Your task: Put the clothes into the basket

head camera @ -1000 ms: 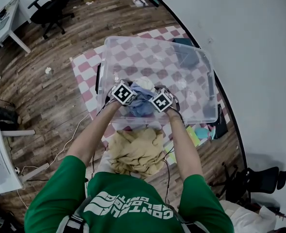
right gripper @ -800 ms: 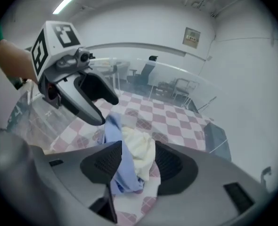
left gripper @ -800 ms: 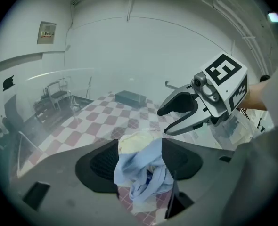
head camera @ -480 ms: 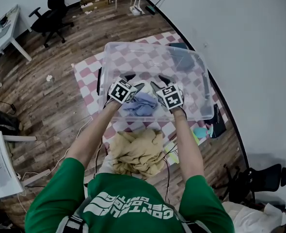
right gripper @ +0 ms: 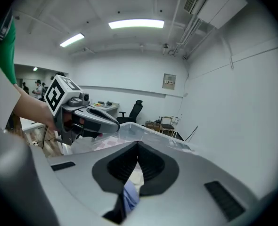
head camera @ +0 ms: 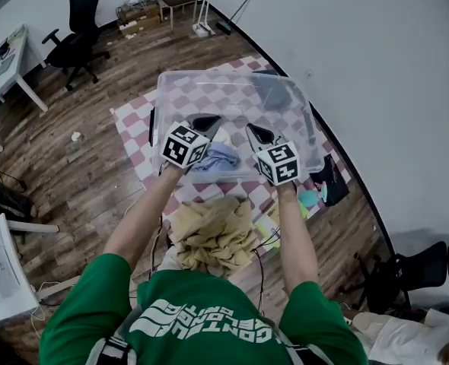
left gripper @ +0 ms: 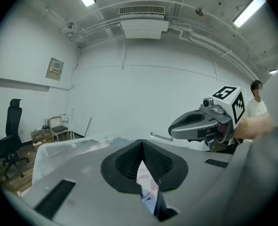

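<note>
**A:** How are the claws set?

**B:** The left claw (head camera: pixel 206 120) and the right claw (head camera: pixel 256 133) are both pressed together, having just been closed. Nothing is pinched in either. They are held side by side above the near part of the clear plastic bin (head camera: pixel 224 178), pointing away over it.

**A:** Where are the clothes found?

**B:** A blue garment (head camera: pixel 218 157) lies inside the bin against its near wall, below and between the claws. A dark garment (head camera: pixel 272 90) is seen at the far right corner. A heap of tan clothes (head camera: pixel 213 233) is left outside, on the floor just near of the bin.

**A:** Which step is judged to be in hand?

**B:** A gap between loads is judged: the claws are empty, and the tan heap is not yet taken. The claws would have to be drawn back to the near side, lowered, spread and closed on that fabric.

**A:** What room is offered?

**B:** The near rim must be cleared both ways. The bin's mouth is uncovered and wide. The white wall (head camera: pixel 377 90) stands close on the right, while open wooden floor (head camera: pixel 80 173) is left free on the left.
</note>
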Motion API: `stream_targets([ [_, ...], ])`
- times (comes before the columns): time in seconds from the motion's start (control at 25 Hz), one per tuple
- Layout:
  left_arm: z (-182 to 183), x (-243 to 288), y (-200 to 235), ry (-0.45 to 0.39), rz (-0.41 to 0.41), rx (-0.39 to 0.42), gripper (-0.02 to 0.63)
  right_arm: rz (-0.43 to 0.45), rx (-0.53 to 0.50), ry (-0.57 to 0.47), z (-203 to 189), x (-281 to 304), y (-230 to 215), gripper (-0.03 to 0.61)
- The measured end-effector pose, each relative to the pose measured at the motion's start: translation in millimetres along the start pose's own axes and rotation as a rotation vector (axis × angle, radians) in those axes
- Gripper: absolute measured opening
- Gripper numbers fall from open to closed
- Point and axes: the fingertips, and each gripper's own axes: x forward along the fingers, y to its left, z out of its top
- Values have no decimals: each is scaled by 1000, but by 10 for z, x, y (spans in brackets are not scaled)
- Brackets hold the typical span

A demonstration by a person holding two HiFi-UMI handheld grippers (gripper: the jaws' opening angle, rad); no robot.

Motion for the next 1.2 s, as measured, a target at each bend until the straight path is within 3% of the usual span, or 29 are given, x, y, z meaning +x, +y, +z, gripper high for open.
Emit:
stream_targets([
  [0.32, 25, -448, -767, -69, -64, -18, 3, -16, 58, -68, -101, -799, 308, 9],
  [0.6, -221, -708, -1333, -69, -91, -21, 3, -29, 107, -85, -475, -1411, 659, 9],
  [0.92, -611, -964, -1752, -47, -78, -48, 3, -3, 142, -52, -1001, -1856, 980, 9],
  [1.2, -762, -1083, -1958, -47, -73, -48, 2, 24, 149, -39, -1221, -1999, 1120, 9],
])
